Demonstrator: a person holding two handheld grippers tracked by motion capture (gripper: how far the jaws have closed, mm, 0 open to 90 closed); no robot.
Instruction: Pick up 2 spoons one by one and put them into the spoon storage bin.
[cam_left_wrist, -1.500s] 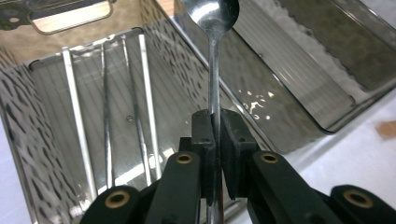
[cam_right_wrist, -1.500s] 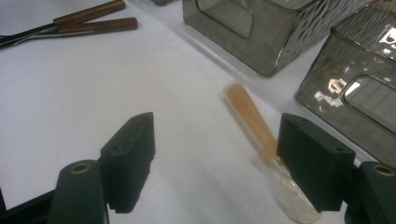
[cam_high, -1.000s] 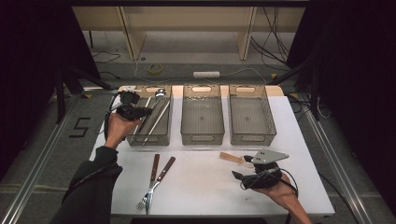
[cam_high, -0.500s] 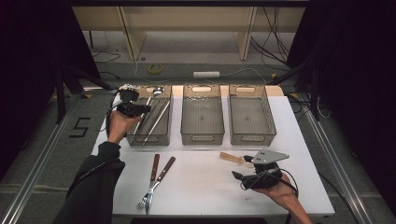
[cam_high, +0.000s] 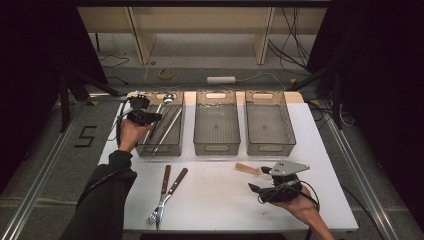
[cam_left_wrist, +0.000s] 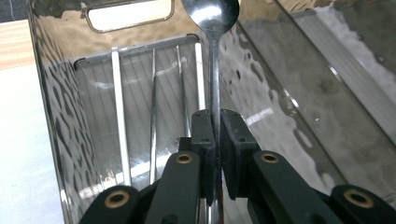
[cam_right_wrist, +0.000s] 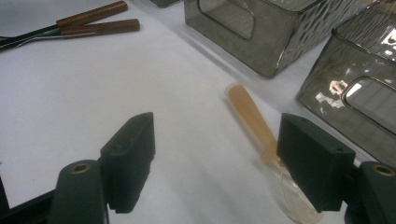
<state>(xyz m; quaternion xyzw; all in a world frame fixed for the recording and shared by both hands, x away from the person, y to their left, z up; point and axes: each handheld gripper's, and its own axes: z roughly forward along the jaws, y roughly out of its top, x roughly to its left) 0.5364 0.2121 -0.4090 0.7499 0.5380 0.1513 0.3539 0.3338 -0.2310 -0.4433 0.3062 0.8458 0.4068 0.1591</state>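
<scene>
My left gripper (cam_left_wrist: 214, 140) clamps the spoon (cam_left_wrist: 212, 28) handle, bowl pointing away, over the left bin (cam_left_wrist: 60, 102); my right gripper (cam_right_wrist: 215, 158) stands apart.

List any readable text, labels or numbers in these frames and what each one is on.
"5" – black figure on the grey floor, left of the white table in the high view.
No other text reads: none on the three bins, the spoon or the grippers.
</scene>
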